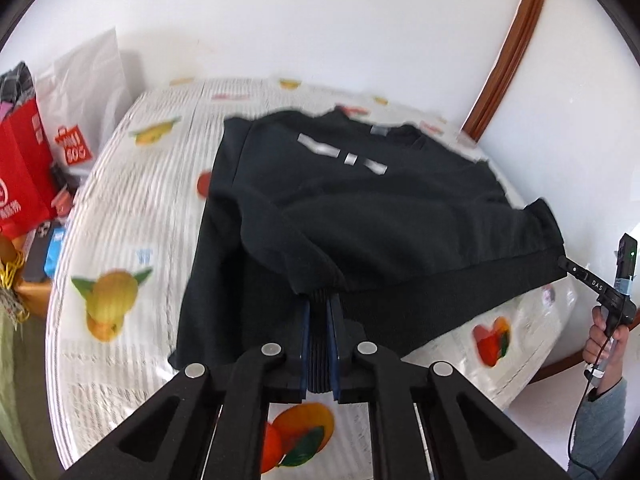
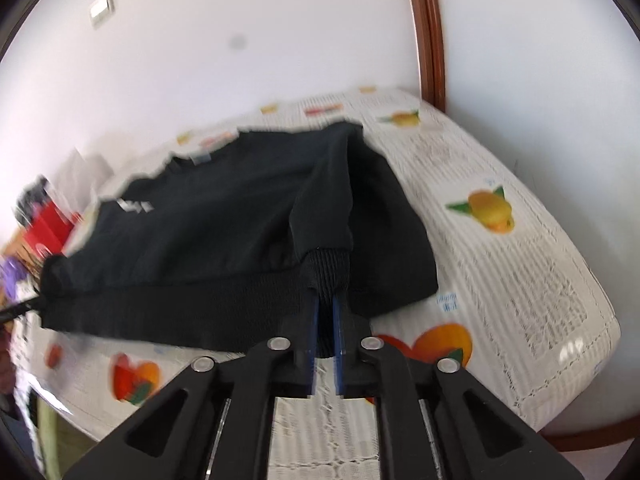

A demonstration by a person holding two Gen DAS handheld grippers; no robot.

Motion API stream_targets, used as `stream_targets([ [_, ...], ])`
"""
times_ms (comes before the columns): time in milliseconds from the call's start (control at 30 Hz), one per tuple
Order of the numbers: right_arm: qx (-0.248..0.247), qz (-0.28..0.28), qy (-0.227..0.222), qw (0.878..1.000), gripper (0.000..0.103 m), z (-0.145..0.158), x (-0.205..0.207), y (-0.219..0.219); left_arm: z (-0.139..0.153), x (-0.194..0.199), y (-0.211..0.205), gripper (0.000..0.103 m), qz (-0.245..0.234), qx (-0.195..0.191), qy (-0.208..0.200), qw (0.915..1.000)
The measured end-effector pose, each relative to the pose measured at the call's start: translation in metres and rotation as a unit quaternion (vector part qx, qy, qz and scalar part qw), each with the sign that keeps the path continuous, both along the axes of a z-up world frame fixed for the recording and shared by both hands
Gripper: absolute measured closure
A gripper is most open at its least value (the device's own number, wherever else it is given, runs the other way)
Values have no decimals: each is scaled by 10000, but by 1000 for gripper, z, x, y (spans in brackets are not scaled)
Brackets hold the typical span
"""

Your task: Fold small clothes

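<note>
A small black sweatshirt [image 1: 380,208] with a white chest print lies face up on a table with a white fruit-print cloth [image 1: 132,208]. My left gripper [image 1: 320,304] is shut on the ribbed cuff of its left sleeve, held over the hem. My right gripper [image 2: 325,300] is shut on the ribbed cuff of the right sleeve [image 2: 330,268], lifted above the hem band. The right gripper also shows at the right edge of the left wrist view [image 1: 570,266], at the sweatshirt's hem corner. The sweatshirt [image 2: 208,220] fills the middle of the right wrist view.
Red shopping bags [image 1: 24,168] and a white plastic bag [image 1: 88,92] stand past the table's left edge, with clutter below them. A white wall and a brown wooden frame [image 1: 508,48] are behind the table. The table's right edge [image 2: 592,320] drops off near my right gripper.
</note>
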State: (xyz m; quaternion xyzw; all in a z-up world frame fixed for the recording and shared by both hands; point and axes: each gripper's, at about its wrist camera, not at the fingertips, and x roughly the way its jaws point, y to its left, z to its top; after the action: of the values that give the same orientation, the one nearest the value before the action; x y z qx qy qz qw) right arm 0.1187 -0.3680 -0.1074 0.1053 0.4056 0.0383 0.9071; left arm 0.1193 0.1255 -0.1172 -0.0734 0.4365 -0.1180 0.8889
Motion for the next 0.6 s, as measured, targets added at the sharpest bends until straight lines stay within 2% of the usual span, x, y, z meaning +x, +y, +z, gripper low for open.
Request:
stream_targets([
  [167,580,-32,-421,9974,98,30,11,-13,25,9,-2,96,61,-13,-386,9992],
  [300,715,-61,-618,9955,98,46,29,-5,36,27,-1,96,189,-137,-519,9984],
  [600,890,-165,-640,9938,98,45,91,-5,32,78,9,95,459,-377,-499,9970],
])
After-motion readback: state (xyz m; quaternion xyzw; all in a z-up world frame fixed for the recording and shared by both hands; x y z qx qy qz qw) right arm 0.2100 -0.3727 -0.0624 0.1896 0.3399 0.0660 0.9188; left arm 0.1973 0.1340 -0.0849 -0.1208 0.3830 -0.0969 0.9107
